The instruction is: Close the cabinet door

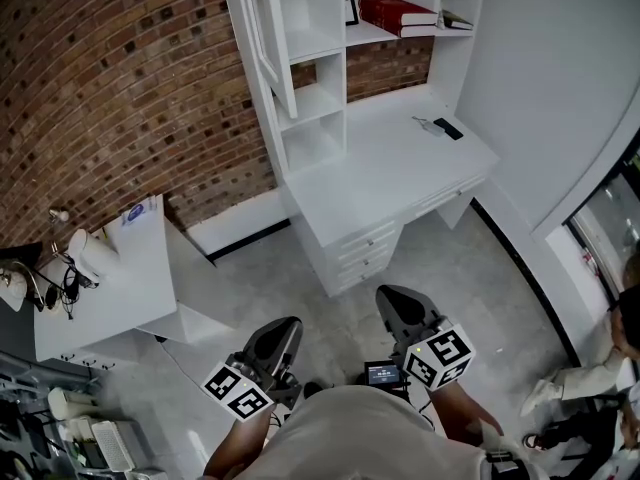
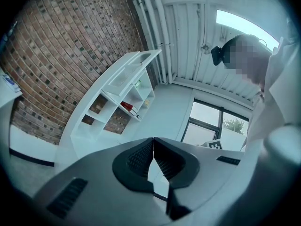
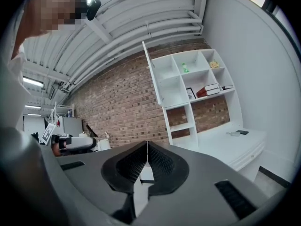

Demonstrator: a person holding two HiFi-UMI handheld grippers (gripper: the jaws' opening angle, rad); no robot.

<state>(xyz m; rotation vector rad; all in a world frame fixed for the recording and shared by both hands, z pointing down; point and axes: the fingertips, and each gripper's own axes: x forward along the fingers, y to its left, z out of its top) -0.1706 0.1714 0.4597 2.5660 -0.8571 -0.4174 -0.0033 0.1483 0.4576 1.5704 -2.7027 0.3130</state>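
The white shelf-and-desk unit (image 1: 385, 163) stands against the brick wall. Its tall white cabinet door (image 1: 268, 30) hangs open at the upper left of the shelves, swung out toward me. The right gripper view shows the door (image 3: 152, 76) edge-on, left of the open cubbies. My left gripper (image 1: 281, 334) and right gripper (image 1: 401, 304) are held low near my body, well short of the desk and touching nothing. Both are shut and empty, the left gripper (image 2: 153, 139) and right gripper (image 3: 147, 143) each with tips meeting.
Red books (image 1: 397, 12) lie on an upper shelf, and a dark remote (image 1: 448, 128) on the desktop. The desk's drawers (image 1: 365, 253) face me. A white side table (image 1: 120, 288) with small items stands at the left. A seated person (image 1: 600, 388) is at the right edge.
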